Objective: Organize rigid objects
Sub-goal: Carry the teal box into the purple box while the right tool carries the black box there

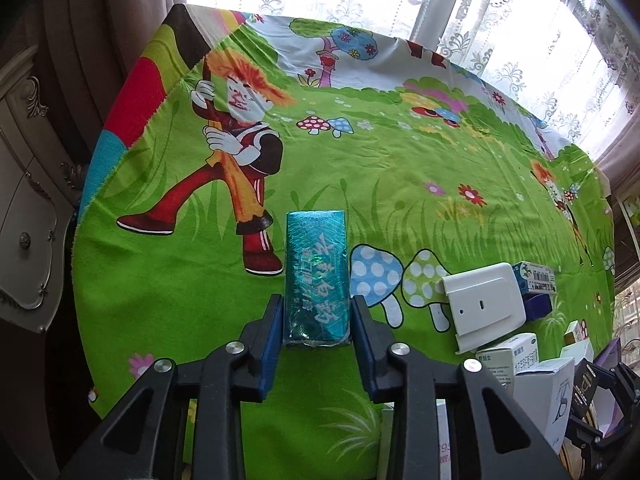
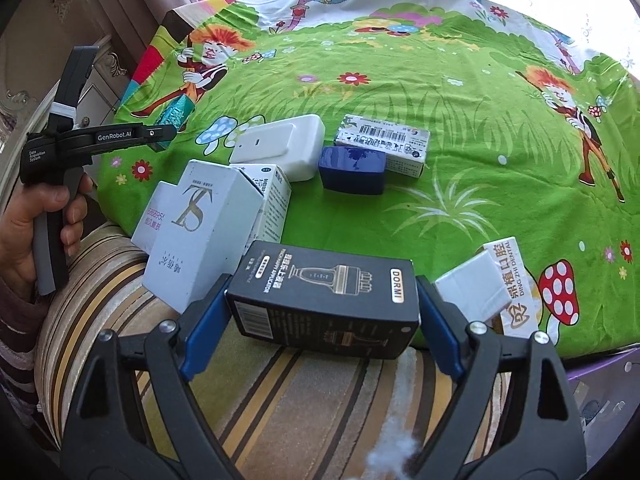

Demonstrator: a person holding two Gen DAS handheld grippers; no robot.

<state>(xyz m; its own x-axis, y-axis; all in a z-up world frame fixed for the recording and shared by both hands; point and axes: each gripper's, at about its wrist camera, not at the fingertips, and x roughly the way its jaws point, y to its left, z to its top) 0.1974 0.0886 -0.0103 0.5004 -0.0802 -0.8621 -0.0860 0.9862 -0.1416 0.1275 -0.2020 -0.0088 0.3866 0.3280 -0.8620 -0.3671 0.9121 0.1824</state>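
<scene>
A teal foil-wrapped box [image 1: 316,264] lies lengthwise on the green cartoon cloth [image 1: 400,184]. My left gripper [image 1: 317,300] is shut on its near half, both blue pads against its long sides. In the right wrist view the same teal box [image 2: 176,114] sits at the far left, in the left gripper [image 2: 162,136] that a hand holds. My right gripper [image 2: 324,280] is shut on a black DORMI box [image 2: 324,300], one pad on each short end. That box hangs over the cloth's near edge and a striped cushion.
Near the front edge are a white flat device [image 2: 280,148], a dark blue box [image 2: 352,170], a barcoded white box [image 2: 384,140], a white TS box [image 2: 200,224] and a dental box [image 2: 512,280]. A striped cushion [image 2: 280,400] lies below. A carved cabinet [image 1: 24,220] stands left.
</scene>
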